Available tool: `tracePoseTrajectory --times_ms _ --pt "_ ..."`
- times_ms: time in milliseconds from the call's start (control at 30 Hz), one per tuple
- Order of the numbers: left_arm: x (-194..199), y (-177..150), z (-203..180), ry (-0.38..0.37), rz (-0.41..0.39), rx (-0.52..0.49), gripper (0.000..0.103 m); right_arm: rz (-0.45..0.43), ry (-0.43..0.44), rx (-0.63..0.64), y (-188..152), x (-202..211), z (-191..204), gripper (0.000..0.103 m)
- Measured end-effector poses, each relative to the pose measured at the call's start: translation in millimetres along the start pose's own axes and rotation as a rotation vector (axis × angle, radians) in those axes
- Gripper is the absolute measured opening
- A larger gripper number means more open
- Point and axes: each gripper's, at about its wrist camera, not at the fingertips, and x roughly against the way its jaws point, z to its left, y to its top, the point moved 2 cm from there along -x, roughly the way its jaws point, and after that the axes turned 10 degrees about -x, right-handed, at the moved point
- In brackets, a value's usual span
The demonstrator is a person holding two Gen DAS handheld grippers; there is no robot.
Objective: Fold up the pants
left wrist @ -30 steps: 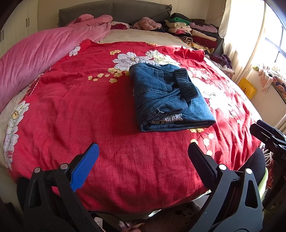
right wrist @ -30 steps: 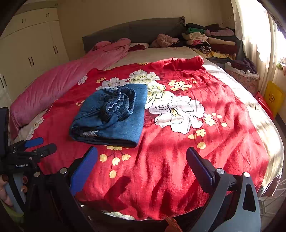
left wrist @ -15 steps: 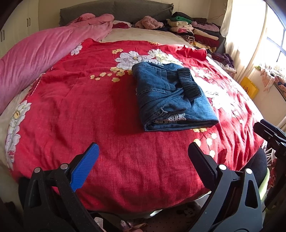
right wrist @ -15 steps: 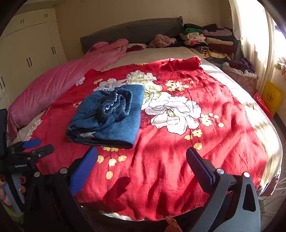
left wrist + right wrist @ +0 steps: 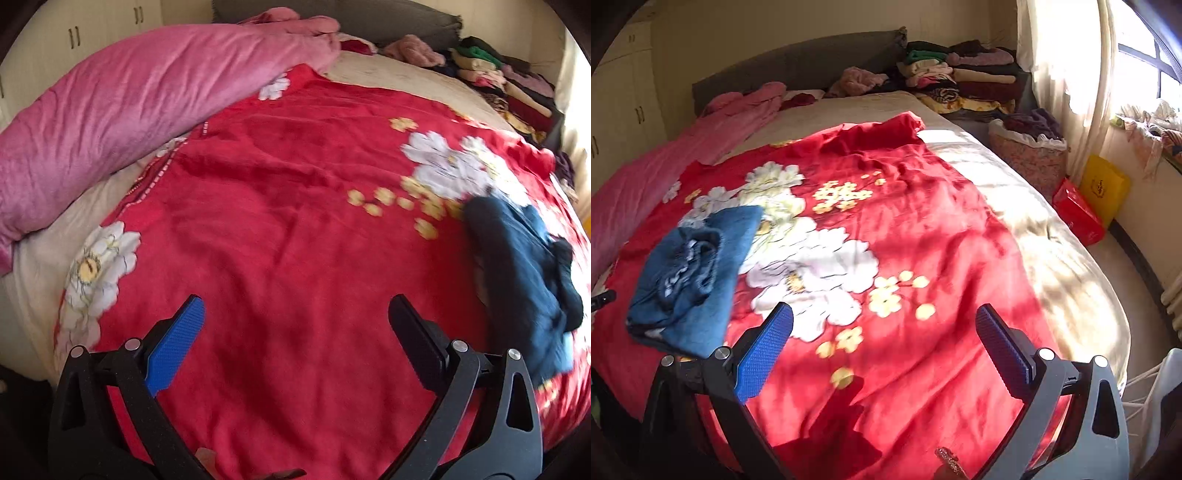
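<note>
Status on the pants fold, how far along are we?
Done, by the look of it: the blue jeans lie as a compact folded bundle on the red floral blanket, waistband tucked on top. In hand: nothing; the left gripper and right gripper are both open, empty and clear of the denim. Left: apparently nothing more than optional tidying of the fold.

left gripper [image 5: 295,328]: black frame, silver screws, one blue ribbed pad, one black | right gripper [image 5: 884,332]: blue pads
</note>
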Motion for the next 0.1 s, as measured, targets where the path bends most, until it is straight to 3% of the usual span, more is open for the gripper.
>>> tracePoseTrajectory --times_ms 100 --pt "-54.6 36.4 34.4 0.066 0.050 0.040 0.093 0.000 -0.132 -0.087 46.4 -51.4 -49.8 0.098"
